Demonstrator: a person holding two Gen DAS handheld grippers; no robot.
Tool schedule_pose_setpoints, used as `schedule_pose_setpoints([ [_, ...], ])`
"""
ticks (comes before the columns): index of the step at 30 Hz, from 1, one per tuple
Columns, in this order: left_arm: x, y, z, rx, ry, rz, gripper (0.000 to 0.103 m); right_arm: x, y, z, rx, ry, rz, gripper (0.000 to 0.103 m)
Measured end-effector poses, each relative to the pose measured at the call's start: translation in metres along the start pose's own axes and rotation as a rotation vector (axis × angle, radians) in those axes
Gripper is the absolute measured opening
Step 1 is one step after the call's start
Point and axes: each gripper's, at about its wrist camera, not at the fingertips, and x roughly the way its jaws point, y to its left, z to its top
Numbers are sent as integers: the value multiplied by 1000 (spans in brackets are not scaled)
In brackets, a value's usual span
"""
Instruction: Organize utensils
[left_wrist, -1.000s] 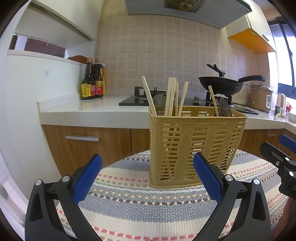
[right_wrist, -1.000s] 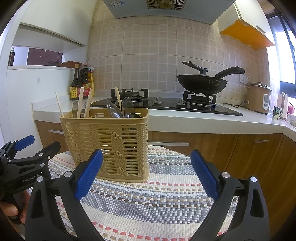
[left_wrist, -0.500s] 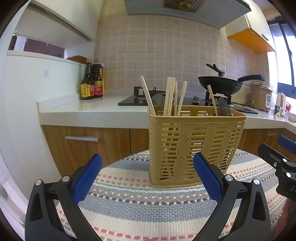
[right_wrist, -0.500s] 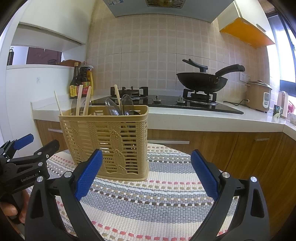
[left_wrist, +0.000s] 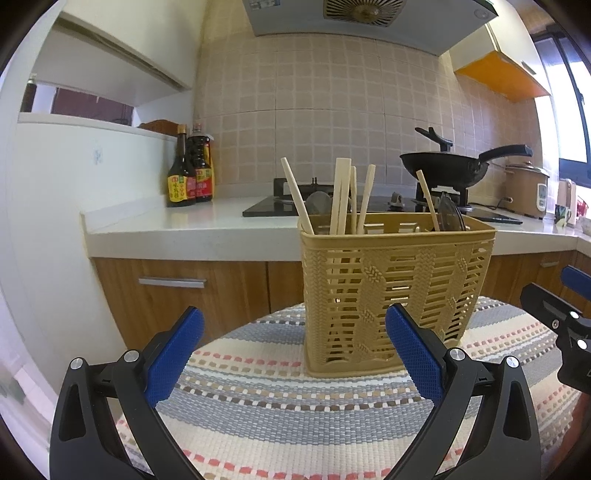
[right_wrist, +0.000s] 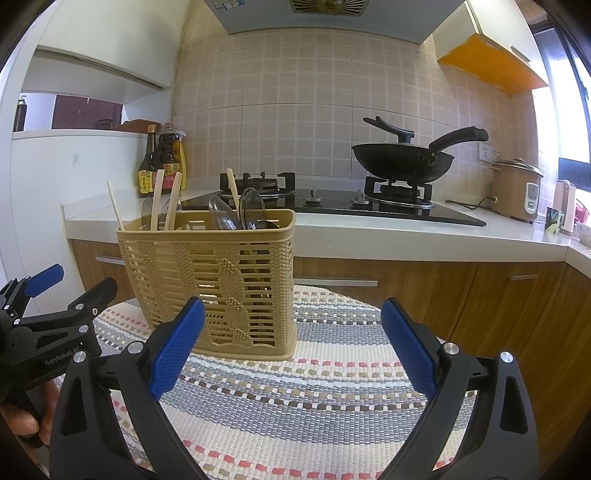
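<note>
The left gripper (left_wrist: 294, 345) and right gripper (right_wrist: 291, 336) both hover with blue-padded jaws spread wide and empty above a striped woven mat (right_wrist: 314, 398). At centre frame on the mat stands a tan woven-plastic utensil basket (left_wrist: 395, 288), holding wooden chopsticks (left_wrist: 341, 195) and clear plastic spoons (right_wrist: 236, 214).
</note>
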Motion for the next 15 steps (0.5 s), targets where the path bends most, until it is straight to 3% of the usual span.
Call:
schedule_pose_setpoints([
  [15, 2, 8, 3, -32, 26, -27, 96, -1, 1, 0, 0, 0, -4, 92],
])
